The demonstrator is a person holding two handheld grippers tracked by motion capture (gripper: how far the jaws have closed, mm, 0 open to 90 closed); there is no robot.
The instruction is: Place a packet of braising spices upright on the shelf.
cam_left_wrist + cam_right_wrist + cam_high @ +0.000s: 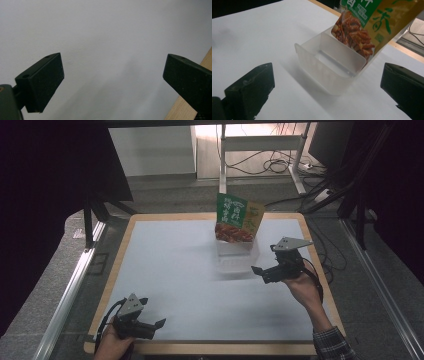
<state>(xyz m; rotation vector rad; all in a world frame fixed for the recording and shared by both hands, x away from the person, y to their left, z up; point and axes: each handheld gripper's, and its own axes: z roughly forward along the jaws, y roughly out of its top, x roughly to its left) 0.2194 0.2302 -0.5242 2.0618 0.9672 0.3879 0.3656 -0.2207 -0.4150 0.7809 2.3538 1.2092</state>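
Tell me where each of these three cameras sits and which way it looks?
High view: above the person's side, looking forward and down on the table; both hands, left gripper and right gripper show.
Left gripper view: rides the left gripper, facing bare tabletop; its open jaws show.
Right gripper view: rides the right gripper, facing the clear box holding a snack packet; open jaws show.
Shared: high and right gripper views both show box and packet.

The green and yellow printed snack packet (239,217), standing in the clear plastic bin (235,257) at the far side of the table, carries white characters on its green panel and green ones on the yellow, all too blurred to read.
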